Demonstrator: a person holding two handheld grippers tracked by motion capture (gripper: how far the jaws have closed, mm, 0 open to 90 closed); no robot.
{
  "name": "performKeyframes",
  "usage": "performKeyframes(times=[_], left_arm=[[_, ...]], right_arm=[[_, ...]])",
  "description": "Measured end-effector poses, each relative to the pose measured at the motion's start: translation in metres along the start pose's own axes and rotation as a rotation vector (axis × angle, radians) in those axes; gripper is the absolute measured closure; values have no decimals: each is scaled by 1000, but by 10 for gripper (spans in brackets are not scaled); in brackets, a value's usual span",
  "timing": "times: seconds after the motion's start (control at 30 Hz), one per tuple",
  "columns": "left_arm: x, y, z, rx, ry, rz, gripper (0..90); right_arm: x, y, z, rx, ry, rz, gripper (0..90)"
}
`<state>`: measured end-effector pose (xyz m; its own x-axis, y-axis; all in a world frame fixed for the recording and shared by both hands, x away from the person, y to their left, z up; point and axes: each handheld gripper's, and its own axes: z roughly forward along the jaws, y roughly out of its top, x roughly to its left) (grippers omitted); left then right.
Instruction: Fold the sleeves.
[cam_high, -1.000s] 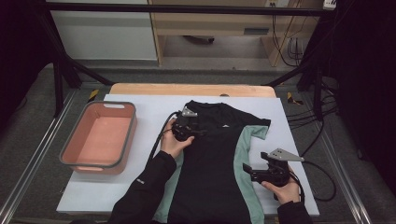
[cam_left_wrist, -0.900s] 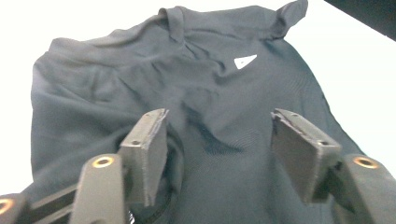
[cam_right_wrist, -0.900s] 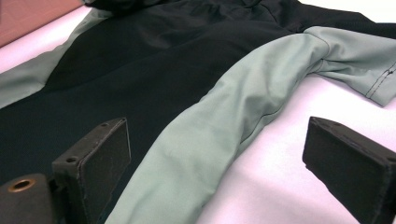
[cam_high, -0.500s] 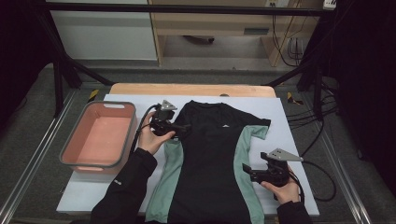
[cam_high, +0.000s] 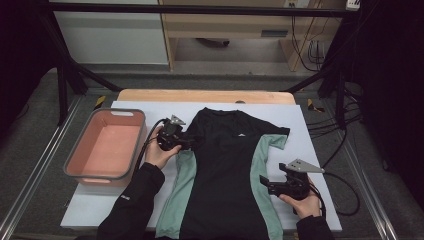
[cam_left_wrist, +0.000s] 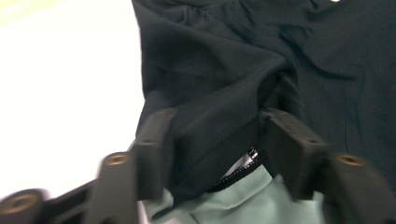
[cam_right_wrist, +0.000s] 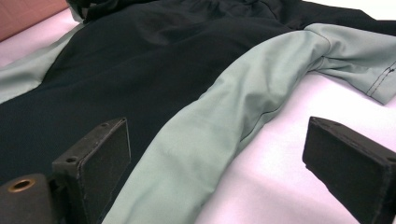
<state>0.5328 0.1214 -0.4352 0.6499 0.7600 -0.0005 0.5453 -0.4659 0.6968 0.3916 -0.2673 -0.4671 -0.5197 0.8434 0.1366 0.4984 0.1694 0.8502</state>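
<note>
the black t-shirt (cam_high: 225, 170) with pale green side panels lies flat, face up, on the white table sheet (cam_high: 310, 135), collar away from the person and hem toward them. it looks thin, light and limp, a cloth that will sag and slide rather than hold a shape, so it is likely best taken at a seam, a sleeve hem or a bunched fold, not on a flat single layer. its left sleeve (cam_left_wrist: 210, 126) is gathered into a fold, and the left gripper (cam_left_wrist: 212, 140) has its jaws either side of that bunch, touching it but not clamped hard. the right gripper (cam_right_wrist: 217, 158) sits spread wide at the green side panel (cam_right_wrist: 224, 116), pinching nothing. a pink tub (cam_high: 105, 147) stands just left of the shirt.
</note>
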Motion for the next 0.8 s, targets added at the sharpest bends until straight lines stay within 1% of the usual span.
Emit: performKeyframes(times=[0.07,0.1,0.13,0.2,0.23,0.3,0.37,0.43,0.47,0.57,0.63,0.67,0.77,0.8], left_arm=[[-2,0,1,8,10,14,569],[-4,0,1,13,19,20,593],[-5,1,1,19,22,24,642],[-6,1,1,38,9,-8,737],[-6,1,0,43,12,-18,788],[-6,3,0,49,17,-24,846],[-8,5,-2,46,16,-31,860],[-10,10,-6,38,-1,-30,866],[-13,14,-7,26,-15,-31,867],[-21,25,-8,-16,-73,-60,868],[-27,33,-6,-36,-110,-80,869],[-30,37,-4,-46,-121,-86,869],[-39,47,3,-57,-140,-100,868],[-42,49,6,-62,-142,-97,868]], right_arm=[[0,0,0,0,1,-1,82],[0,0,0,0,1,-1,81],[0,0,0,0,1,0,82],[0,0,0,1,1,-2,82],[0,0,0,0,1,-2,81],[0,0,0,-1,1,-1,81],[0,0,0,-2,1,1,81],[0,0,0,-2,2,2,81],[0,0,0,-1,1,1,82],[0,0,0,1,3,0,81],[0,0,0,-2,2,2,82],[0,0,0,-2,1,3,81],[-1,0,-1,-3,1,6,82],[-1,0,0,-2,2,5,82]])
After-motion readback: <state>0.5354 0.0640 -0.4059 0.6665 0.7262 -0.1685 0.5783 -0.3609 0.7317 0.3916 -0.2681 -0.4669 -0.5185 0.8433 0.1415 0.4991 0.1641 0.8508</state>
